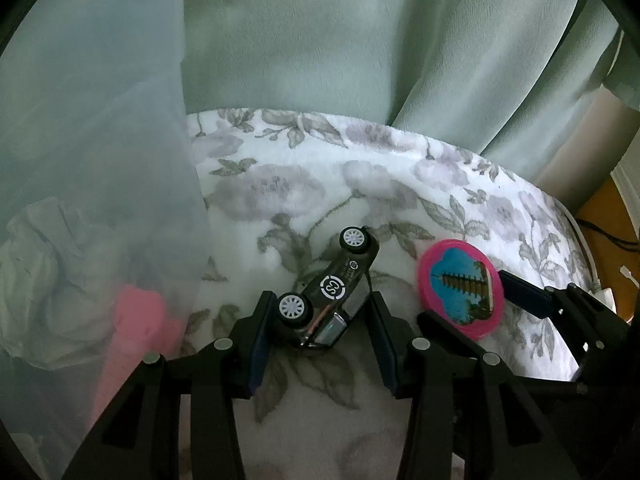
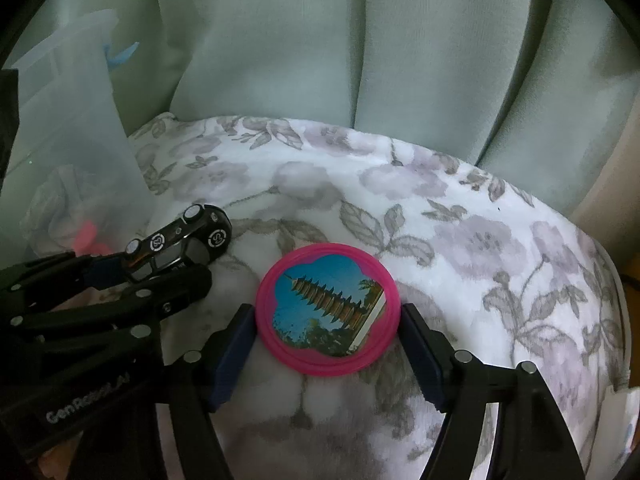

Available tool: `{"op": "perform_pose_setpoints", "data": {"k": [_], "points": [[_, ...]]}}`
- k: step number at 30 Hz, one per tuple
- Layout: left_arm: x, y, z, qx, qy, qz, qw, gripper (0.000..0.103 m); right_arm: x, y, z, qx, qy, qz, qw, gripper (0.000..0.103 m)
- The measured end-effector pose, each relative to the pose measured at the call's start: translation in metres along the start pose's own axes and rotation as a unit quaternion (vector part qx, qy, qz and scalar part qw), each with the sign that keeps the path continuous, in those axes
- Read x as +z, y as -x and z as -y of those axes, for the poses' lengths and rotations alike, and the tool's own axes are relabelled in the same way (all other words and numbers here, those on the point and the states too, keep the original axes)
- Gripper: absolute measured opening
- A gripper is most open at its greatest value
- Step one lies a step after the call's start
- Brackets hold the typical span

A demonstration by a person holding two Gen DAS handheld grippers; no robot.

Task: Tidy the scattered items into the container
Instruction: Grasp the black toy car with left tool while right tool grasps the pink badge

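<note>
Closing evenly on both toys is what the step in hand calls for, judged from how the fingers stand. The left gripper (image 1: 318,332) is best squeezed across the flanks of the small black toy car with white wheels (image 1: 326,292), which lies tipped on its side on the white floral plush blanket (image 1: 360,168); the rear end of the car sits between the two blue-padded fingers, low and centre in the left wrist view. The left pad touches the rear wheel, while a narrow gap shows at the right pad, so whether the car is truly clamped cannot be told (the grip may be only half made).

The right gripper (image 2: 328,332) straddles the round pink-rimmed plastic disc with a pagoda picture (image 2: 328,316), at lower centre of the right wrist view. Its fingers stand apart, one just beside each edge of the rim, neither visibly pressing. The disc lies flat, so a low, level pinch across its widest part is advised, lest the soft pile be caught.

The translucent plastic container (image 1: 100,160), holding crumpled white paper and something pink, fills the left of the left wrist view, near the car.
</note>
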State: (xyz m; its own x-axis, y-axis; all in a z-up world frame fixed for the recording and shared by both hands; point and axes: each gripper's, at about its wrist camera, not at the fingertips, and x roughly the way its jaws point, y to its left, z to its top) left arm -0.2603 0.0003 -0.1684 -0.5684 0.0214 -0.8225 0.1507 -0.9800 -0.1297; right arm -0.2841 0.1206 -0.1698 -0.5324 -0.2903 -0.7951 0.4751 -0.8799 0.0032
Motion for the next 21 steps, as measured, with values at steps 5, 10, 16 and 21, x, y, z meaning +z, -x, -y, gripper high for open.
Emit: {"op": "perform_pose_setpoints", "data": {"k": [5,10,16,21], "points": [[-0.003,0.002,0.002,0.012,-0.008,0.001,0.9999,0.041,-0.009,0.011,0.004,-0.001,-0.016,-0.007,1.000,0.074],[-0.007,0.005,0.004,0.020,-0.010,0.000,0.9997,0.036,-0.021,0.022,0.004,-0.014,-0.039,-0.015,0.999,0.074],[-0.013,0.013,0.001,0.000,-0.001,-0.005,1.0000,0.032,-0.041,0.040,0.005,-0.028,-0.058,-0.023,0.998,0.074],[-0.017,0.018,0.004,-0.014,0.001,-0.006,0.9999,0.029,-0.054,0.052,0.016,-0.036,-0.088,-0.029,0.995,0.074]]}}
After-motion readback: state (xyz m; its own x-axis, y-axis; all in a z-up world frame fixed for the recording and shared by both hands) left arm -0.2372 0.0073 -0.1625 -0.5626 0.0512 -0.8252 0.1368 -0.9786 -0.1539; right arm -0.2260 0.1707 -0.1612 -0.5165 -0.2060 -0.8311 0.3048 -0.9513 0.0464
